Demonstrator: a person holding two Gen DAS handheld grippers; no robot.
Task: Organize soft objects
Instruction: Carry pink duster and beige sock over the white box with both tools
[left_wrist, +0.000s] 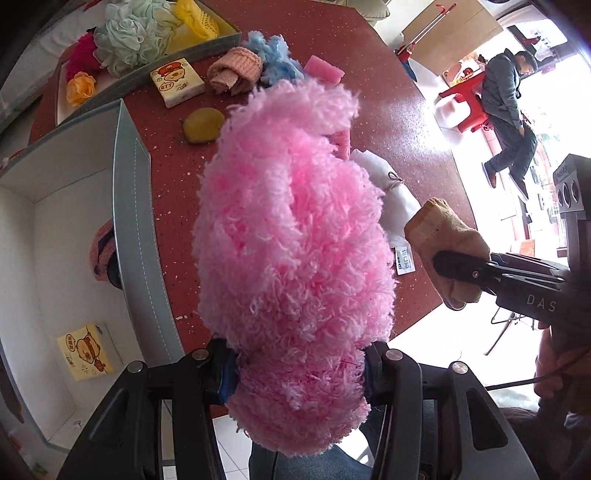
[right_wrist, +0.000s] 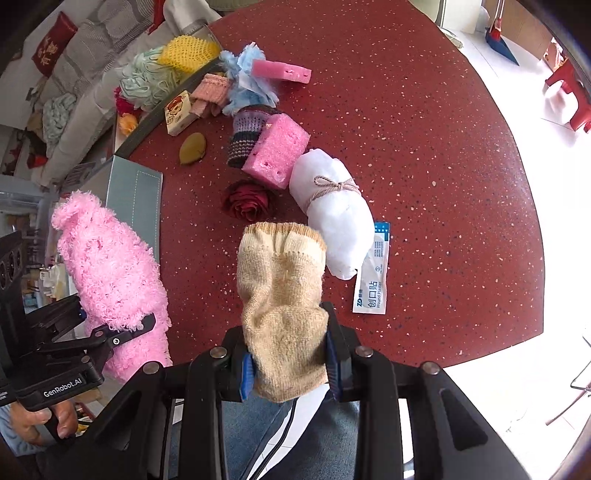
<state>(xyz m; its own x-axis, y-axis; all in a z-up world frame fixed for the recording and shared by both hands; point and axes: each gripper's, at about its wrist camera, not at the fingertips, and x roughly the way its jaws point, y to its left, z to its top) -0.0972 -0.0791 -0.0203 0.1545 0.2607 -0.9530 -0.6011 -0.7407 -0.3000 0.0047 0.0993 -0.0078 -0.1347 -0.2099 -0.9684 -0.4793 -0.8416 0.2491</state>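
- Left gripper (left_wrist: 299, 369): clenched on the fluffy pink item (left_wrist: 291, 229), pads pressing into its lower end; the item stands up past the fingertips and is lifted clear of the table (left_wrist: 388, 92).
- Right gripper (right_wrist: 290, 365): grasping the beige knitted sock (right_wrist: 282, 302) by its lower part, cuff end pointing away from the jaws, held above the table.
- The two grippers sit side by side, apart; each shows at the edge of the other's view.
- Grey box (left_wrist: 140, 229): open, white-lined, just to the left of the left gripper; inside lie a yellow tissue pack (left_wrist: 85, 352) and a striped knitted piece (left_wrist: 105, 254), partly hidden by the wall.
- White bundle tied with twine (right_wrist: 332, 218): on the table just ahead of the right gripper, to the right of the sock's cuff.
- Wound-plaster packet (right_wrist: 373, 277): touching the bundle's near end, right of the sock.
- Dark red fabric rose (right_wrist: 249, 201): directly ahead of the sock's cuff.
- Pink sponge block (right_wrist: 279, 153): beyond the rose, against a striped knitted sock (right_wrist: 245, 134).
- Olive pad (right_wrist: 192, 147): ahead and to the left.
- Far tray (left_wrist: 221, 37): well ahead, left, holding a pale green pouf (left_wrist: 129, 40) and a yellow knit (left_wrist: 195, 18).
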